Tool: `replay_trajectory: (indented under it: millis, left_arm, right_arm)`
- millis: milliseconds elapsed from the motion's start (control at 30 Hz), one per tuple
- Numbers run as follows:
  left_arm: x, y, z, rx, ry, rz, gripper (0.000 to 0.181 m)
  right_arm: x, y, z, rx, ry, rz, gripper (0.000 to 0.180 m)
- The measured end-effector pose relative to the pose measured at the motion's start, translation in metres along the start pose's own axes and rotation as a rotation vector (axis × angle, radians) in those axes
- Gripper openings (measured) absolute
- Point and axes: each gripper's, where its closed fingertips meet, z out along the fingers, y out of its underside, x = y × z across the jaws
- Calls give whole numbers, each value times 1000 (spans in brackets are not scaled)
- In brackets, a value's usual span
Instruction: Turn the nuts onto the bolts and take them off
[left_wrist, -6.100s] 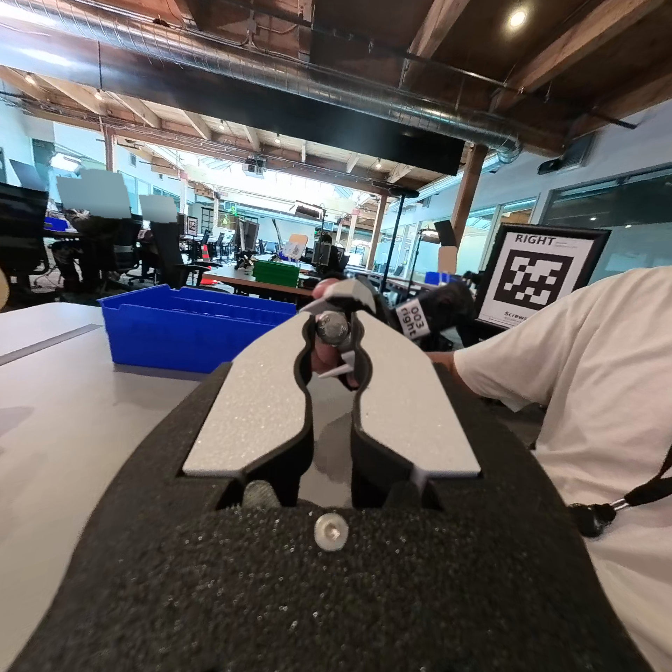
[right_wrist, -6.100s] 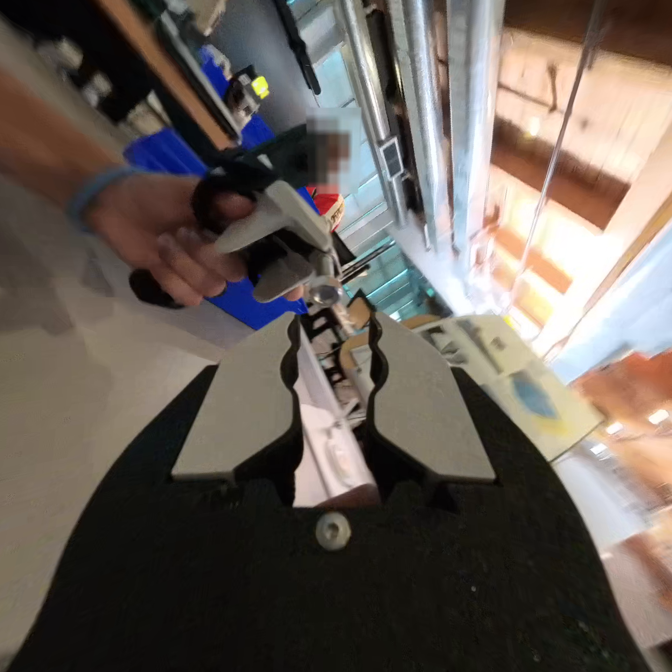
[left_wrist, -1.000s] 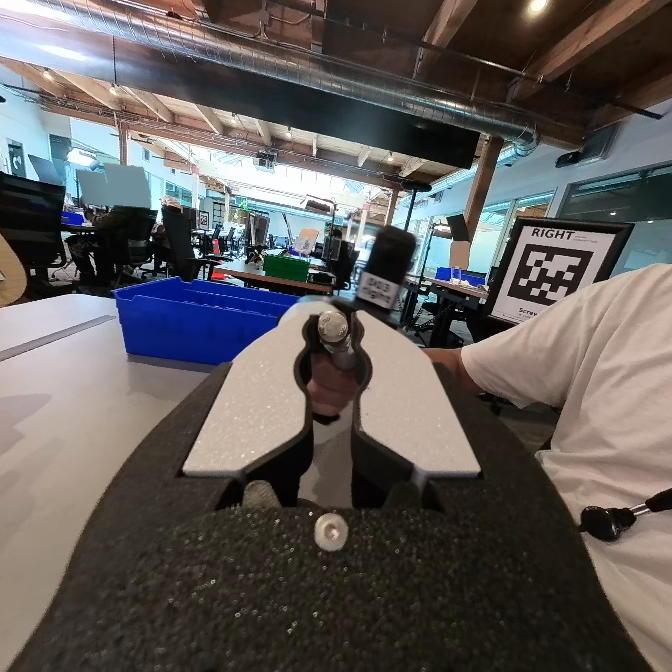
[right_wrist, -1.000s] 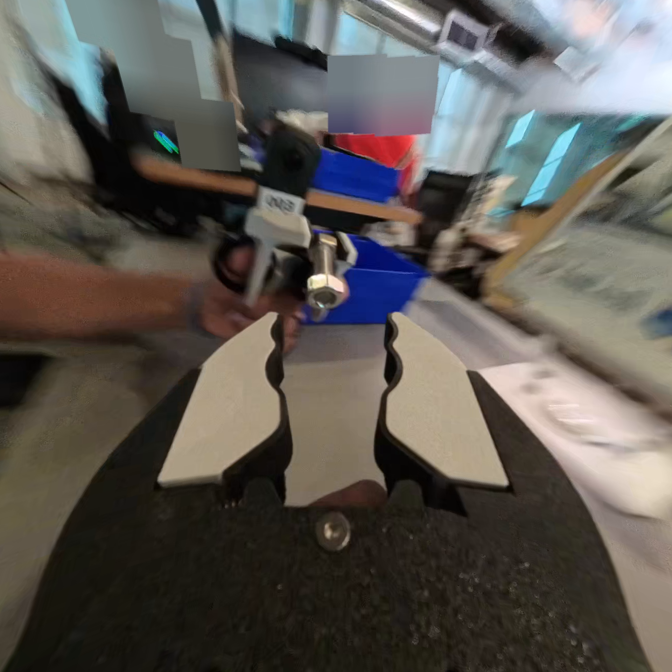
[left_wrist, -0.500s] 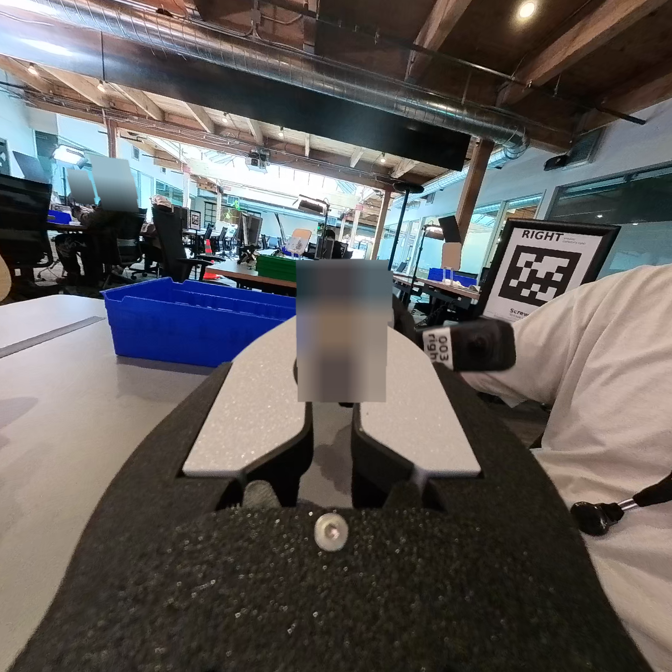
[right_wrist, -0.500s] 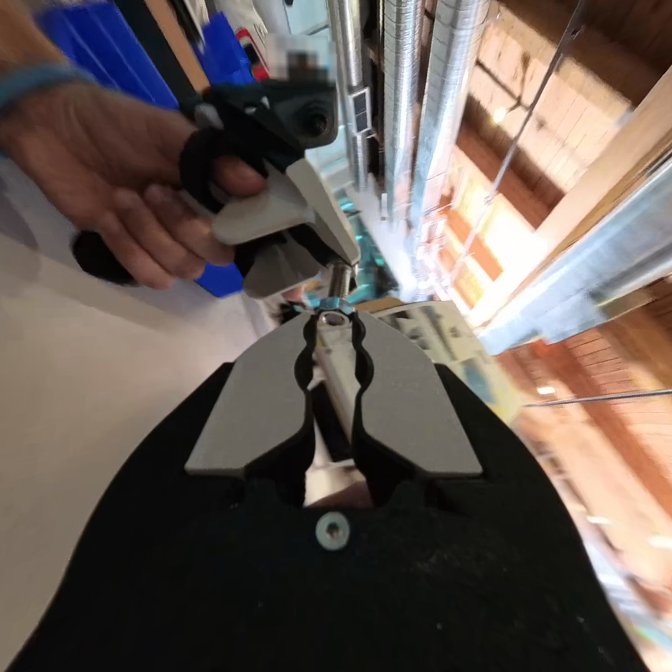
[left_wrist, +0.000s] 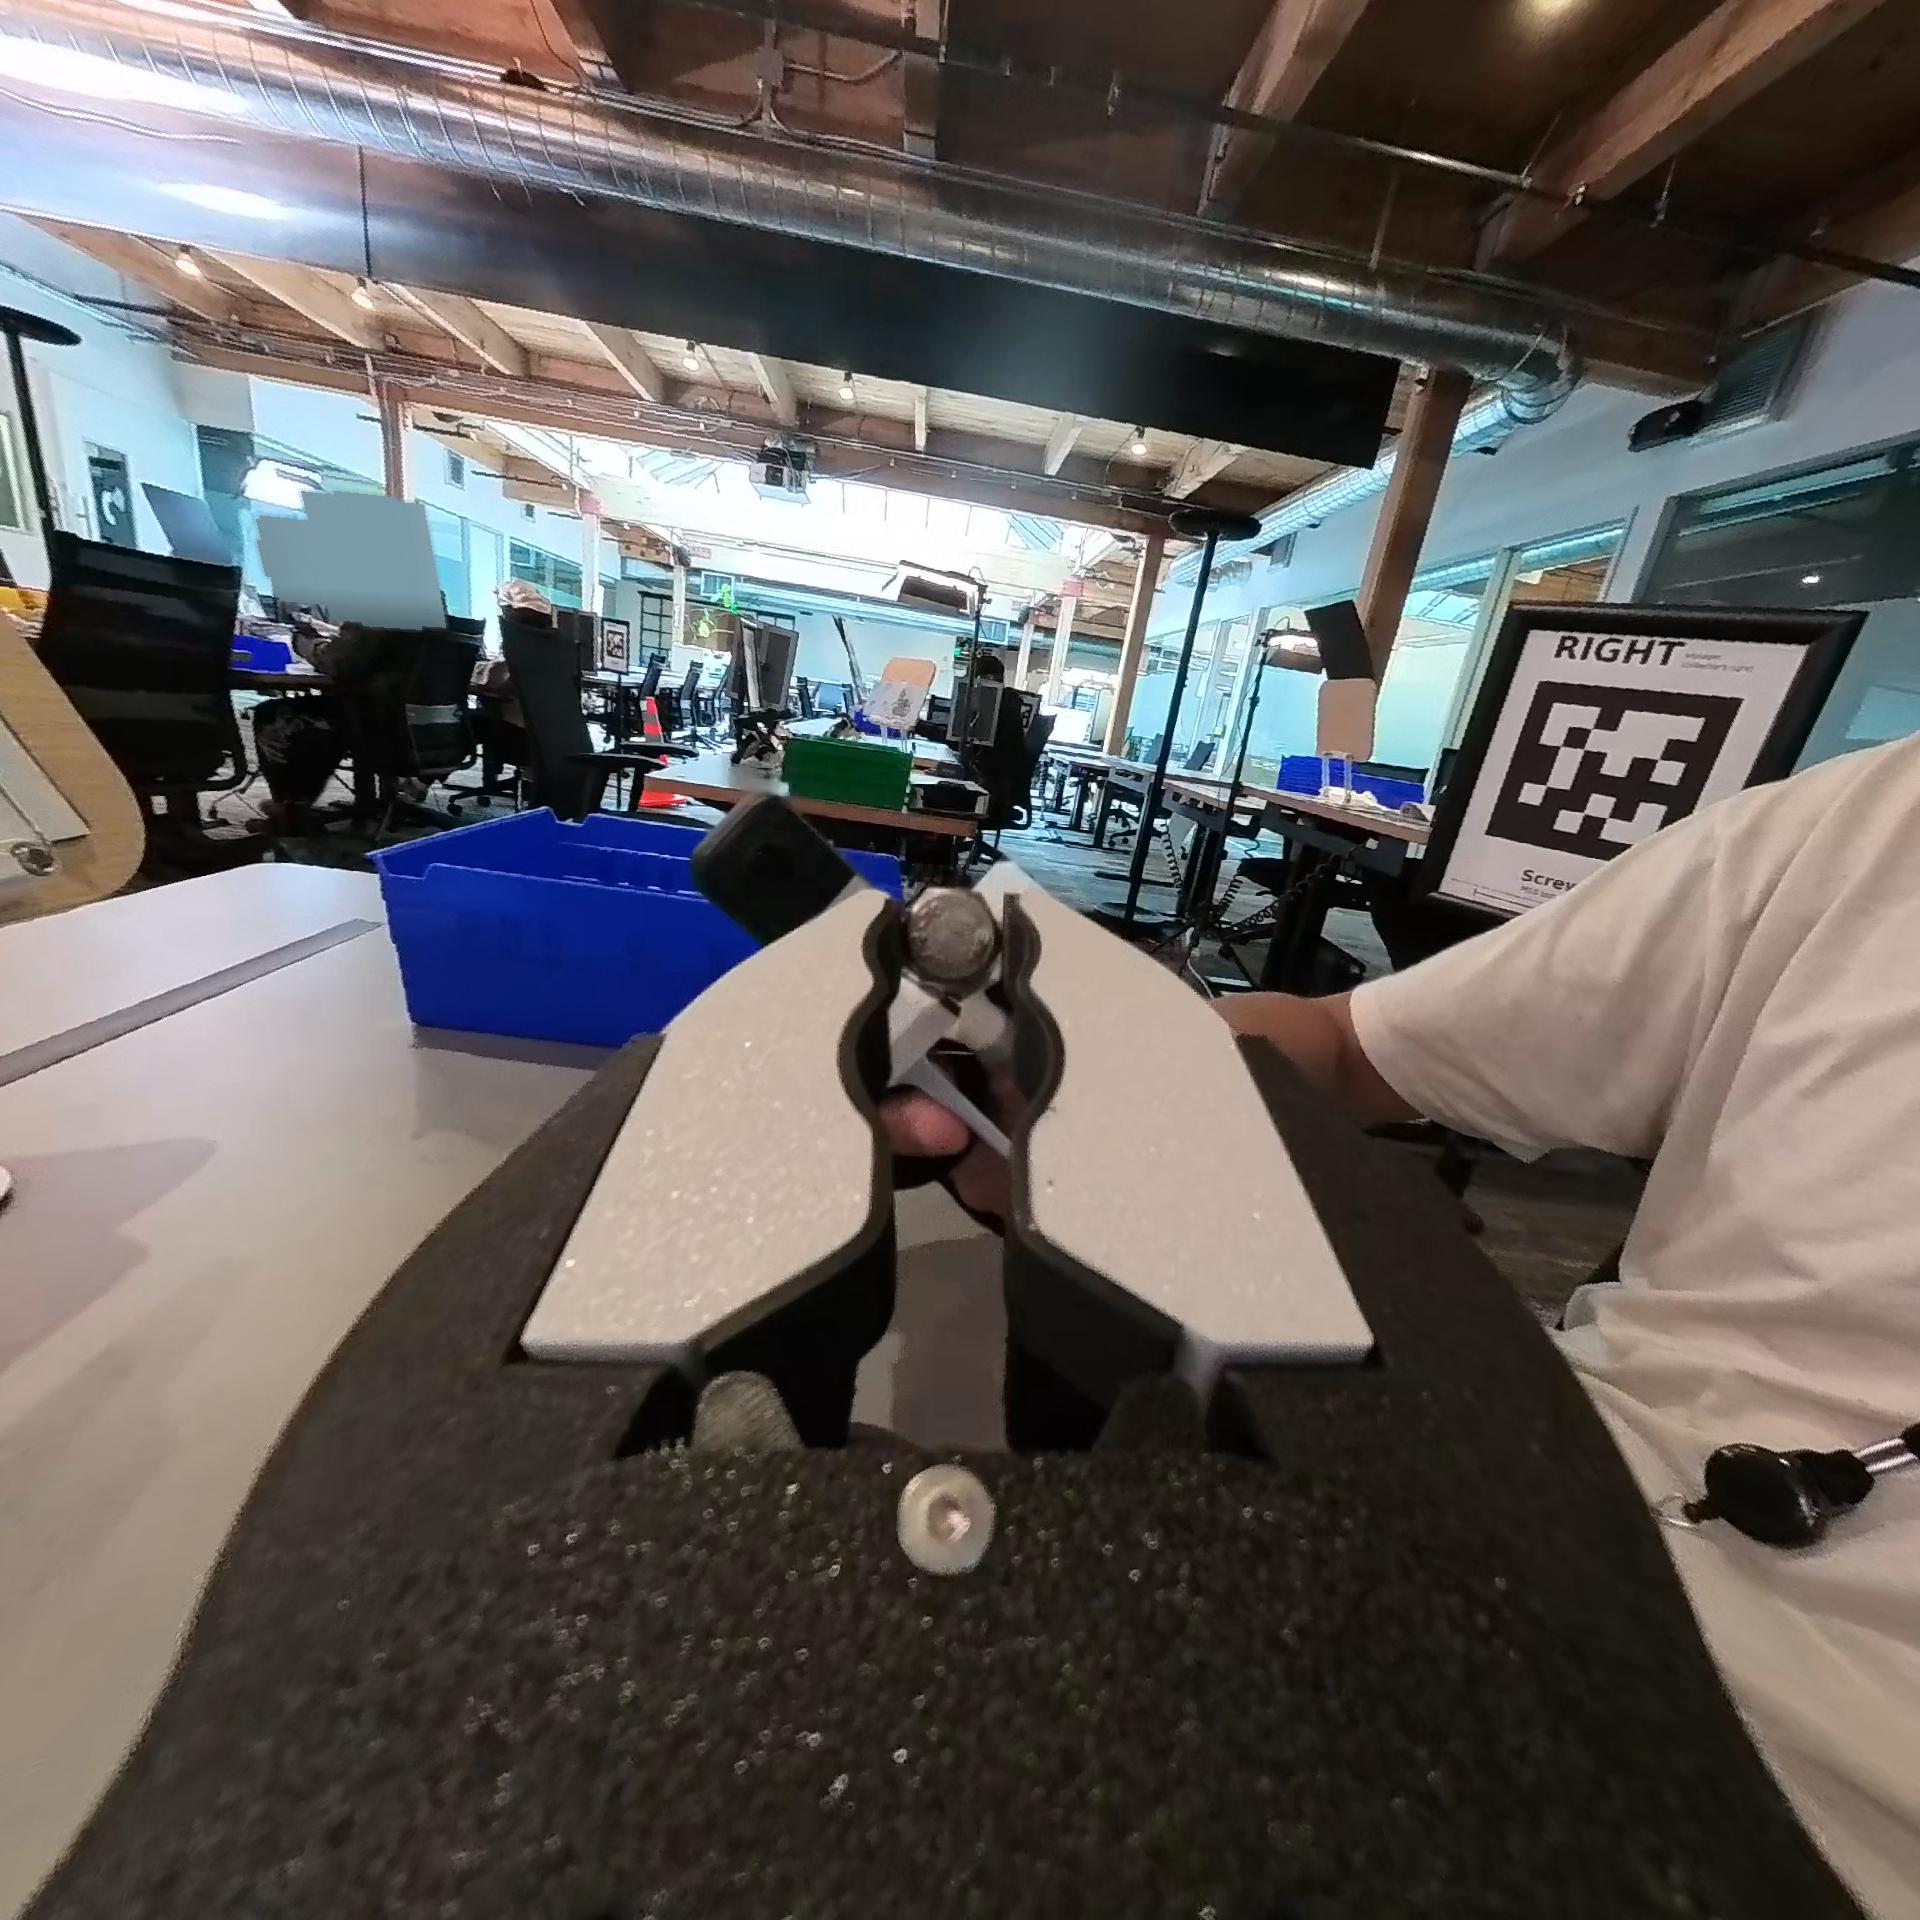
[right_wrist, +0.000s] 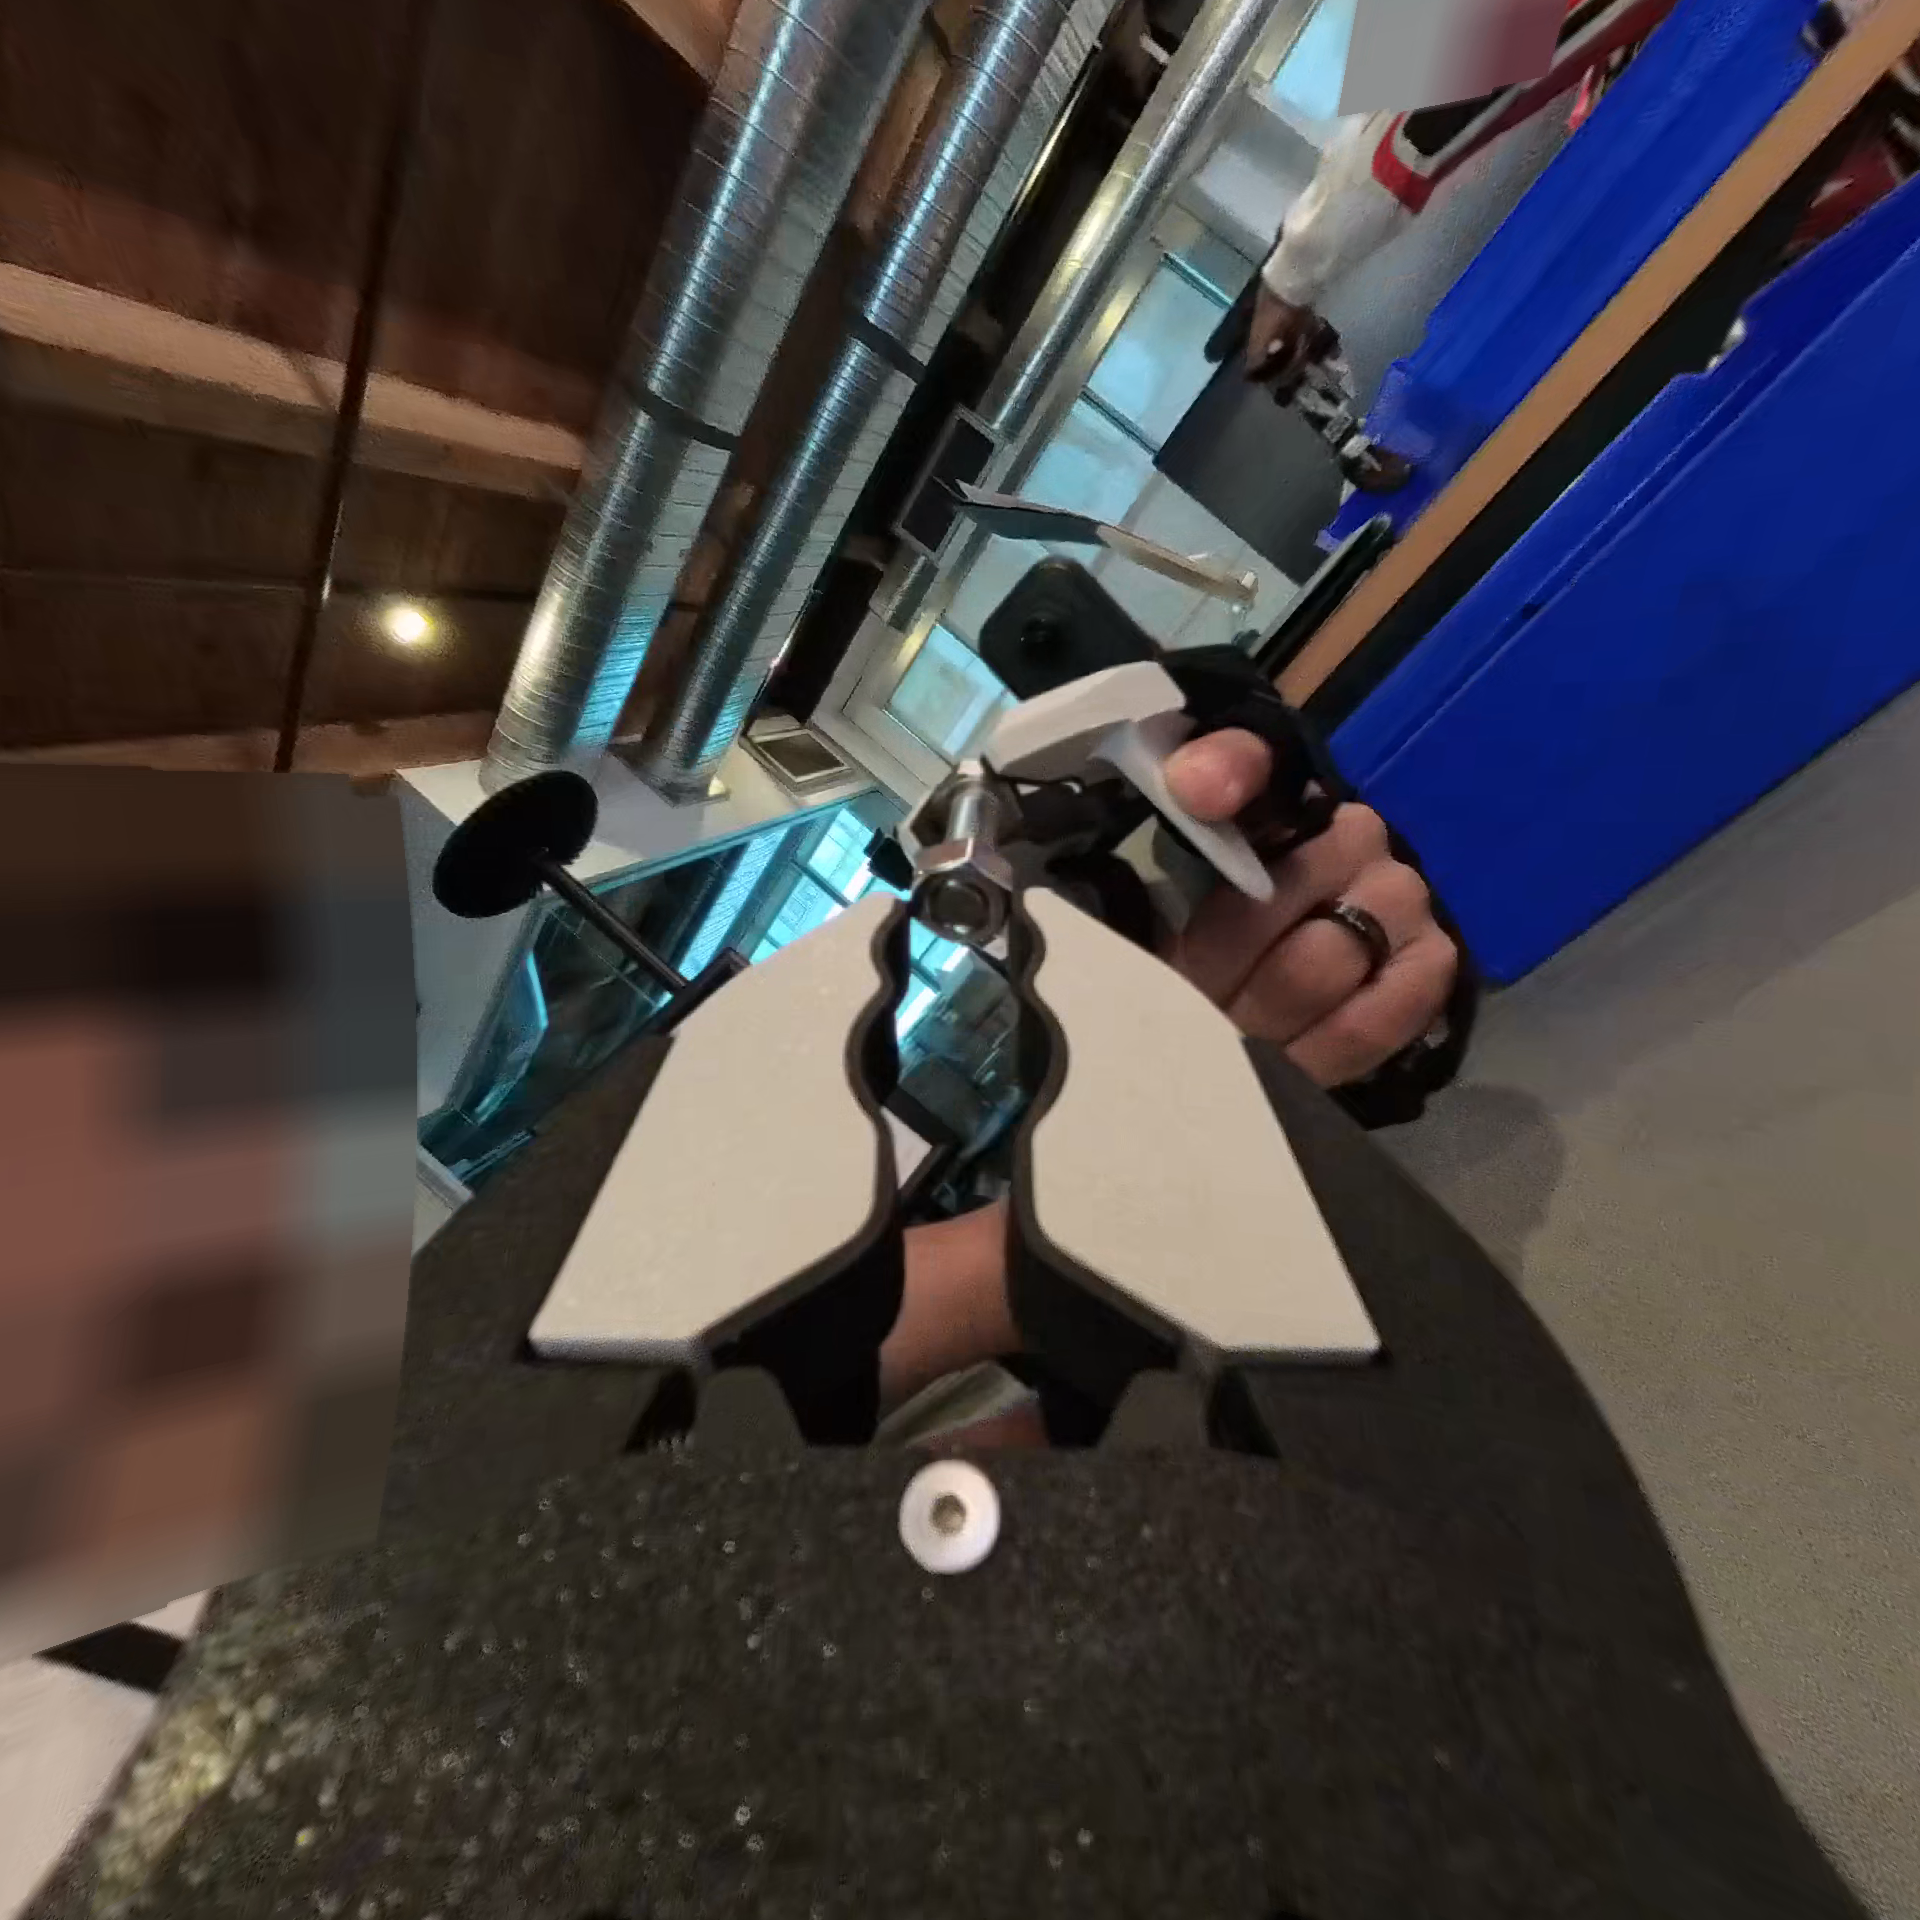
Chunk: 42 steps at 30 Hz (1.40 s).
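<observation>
My left gripper (left_wrist: 951, 916) is shut on the head of a steel bolt (left_wrist: 948, 940) and holds it above the grey table. In the right wrist view the bolt's shank (right_wrist: 966, 805) sticks out of the left gripper's white fingers (right_wrist: 1091, 707) towards me, with a hex nut (right_wrist: 954, 878) at its end. My right gripper (right_wrist: 958, 920) is rolled far to one side, and its fingertips are closed on the nut. From the left wrist view, the right gripper's fingers (left_wrist: 925, 1029) show just behind the bolt head.
A blue bin (left_wrist: 561, 935) stands on the grey table (left_wrist: 208, 1143) behind the grippers; it also shows in the right wrist view (right_wrist: 1662, 675). A framed marker sign (left_wrist: 1621, 758) stands at the right. The person's white sleeve (left_wrist: 1662, 1039) fills the right side.
One second ago my right gripper was open in front of the nut. It then closed on the nut and has since rolled round with it. My left gripper has kept hold of the bolt.
</observation>
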Motion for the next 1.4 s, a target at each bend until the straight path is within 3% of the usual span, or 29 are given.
replay_trajectory:
  millis: [100, 167, 300, 367, 467, 533, 600, 633, 767, 1133, 1200, 1300, 1400]
  left_arm:
    - [2, 0, -1, 5, 17, -16, 18]
    - [1, -1, -1, 11, 14, -21, 18]
    - [0, -4, -3, 30, 20, -45, 18]
    - [0, -4, -2, 28, 23, -46, 18]
    - [1, -2, 0, 22, 29, -54, 18]
    - [1, 0, 1, 21, 34, -63, 18]
    - [2, 2, 2, 13, 42, -69, 18]
    - [3, 2, 2, 8, 44, -67, 18]
    - [5, 0, 2, 16, 51, -64, 19]
    - [6, 0, 4, 5, 27, -13, 18]
    - [4, 1, 3, 2, 19, -16, 18]
    - [4, 2, 2, 3, 33, -31, 18]
    - [4, 1, 3, 6, 35, -37, 18]
  right_arm:
    - [2, 4, 1, -7, 73, -206, 18]
    - [2, 3, 1, -17, 161, -407, 33]
    - [20, -4, -11, -150, 587, -1103, 52]
    - [14, -15, -17, -183, 792, -1529, 48]
    - [3, -16, -14, -274, 939, -2057, 43]
    - [7, -10, -11, -357, 960, -2264, 41]
    - [11, -5, -8, -386, 963, -2325, 33]
    - [10, -5, -8, -361, 961, -2326, 20]
    - [7, -5, -6, -283, 884, -2101, 17]
    - [-7, -3, -4, -54, 143, -350, 17]
    - [-3, -2, -4, -40, 82, -152, 17]
    - [-1, 3, -3, -50, 87, -183, 17]
    - [1, -1, -6, -38, 232, -539, 33]
